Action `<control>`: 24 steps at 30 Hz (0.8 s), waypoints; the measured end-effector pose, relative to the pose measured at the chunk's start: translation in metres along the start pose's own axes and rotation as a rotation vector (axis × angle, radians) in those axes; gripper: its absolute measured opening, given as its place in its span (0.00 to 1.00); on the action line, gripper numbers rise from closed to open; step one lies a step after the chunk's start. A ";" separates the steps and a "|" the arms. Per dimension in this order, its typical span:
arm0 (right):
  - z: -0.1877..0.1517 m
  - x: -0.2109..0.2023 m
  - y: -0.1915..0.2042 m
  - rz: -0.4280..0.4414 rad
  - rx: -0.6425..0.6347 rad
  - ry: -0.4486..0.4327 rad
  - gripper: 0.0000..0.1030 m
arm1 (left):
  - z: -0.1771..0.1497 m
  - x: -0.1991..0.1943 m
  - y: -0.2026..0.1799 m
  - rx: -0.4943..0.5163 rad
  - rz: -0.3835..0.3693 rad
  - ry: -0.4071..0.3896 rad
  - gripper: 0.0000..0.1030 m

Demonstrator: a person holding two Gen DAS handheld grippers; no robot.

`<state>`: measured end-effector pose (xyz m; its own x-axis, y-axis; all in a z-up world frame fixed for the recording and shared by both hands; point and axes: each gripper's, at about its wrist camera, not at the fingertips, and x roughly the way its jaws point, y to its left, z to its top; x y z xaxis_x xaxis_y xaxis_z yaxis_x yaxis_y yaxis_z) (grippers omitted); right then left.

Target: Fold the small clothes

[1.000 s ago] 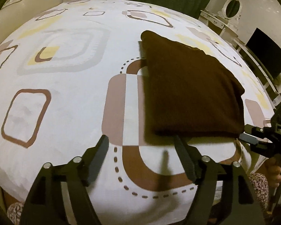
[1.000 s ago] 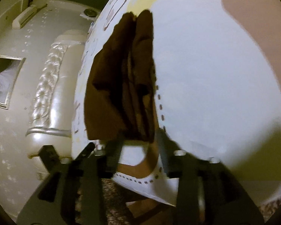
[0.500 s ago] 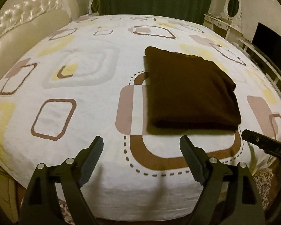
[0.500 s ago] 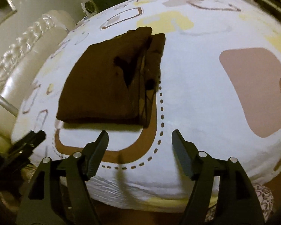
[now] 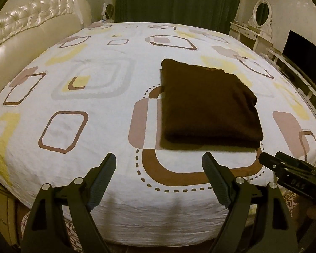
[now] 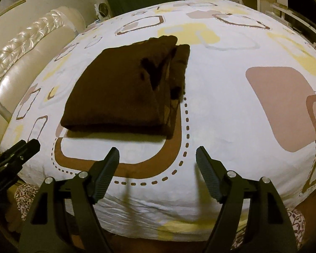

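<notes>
Both hand-held grippers have drawn back off the brown garment point(image 5: 208, 105); left hand-held gripper point(image 5: 159, 175) released, right hand-held gripper point(image 6: 158, 165) opening, nothing between. Garment lies folded on the bed point(image 5: 94, 158) toward one o'clock; folding looks done.

Underside of folded brown garment point(image 5: 208, 105) hidden against bedsheet point(image 5: 94, 143). Right gripper point(image 5: 269, 162) cut off at frame edge. Dresser point(image 5: 248, 33) contents too small to read.
</notes>
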<state>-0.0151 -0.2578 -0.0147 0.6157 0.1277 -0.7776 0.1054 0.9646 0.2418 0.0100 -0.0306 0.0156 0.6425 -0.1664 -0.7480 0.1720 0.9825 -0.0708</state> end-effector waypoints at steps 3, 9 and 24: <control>0.000 -0.001 0.000 -0.003 0.001 -0.008 0.74 | 0.000 -0.002 -0.001 -0.003 0.002 -0.008 0.80; 0.000 -0.001 0.003 -0.004 -0.013 -0.008 0.74 | 0.001 -0.004 -0.003 -0.013 -0.014 -0.008 0.80; -0.003 0.002 0.008 -0.001 -0.023 -0.002 0.74 | 0.003 -0.005 -0.006 0.008 0.033 -0.010 0.80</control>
<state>-0.0152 -0.2491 -0.0157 0.6169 0.1259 -0.7769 0.0880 0.9699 0.2271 0.0085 -0.0356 0.0214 0.6551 -0.1347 -0.7435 0.1562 0.9869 -0.0412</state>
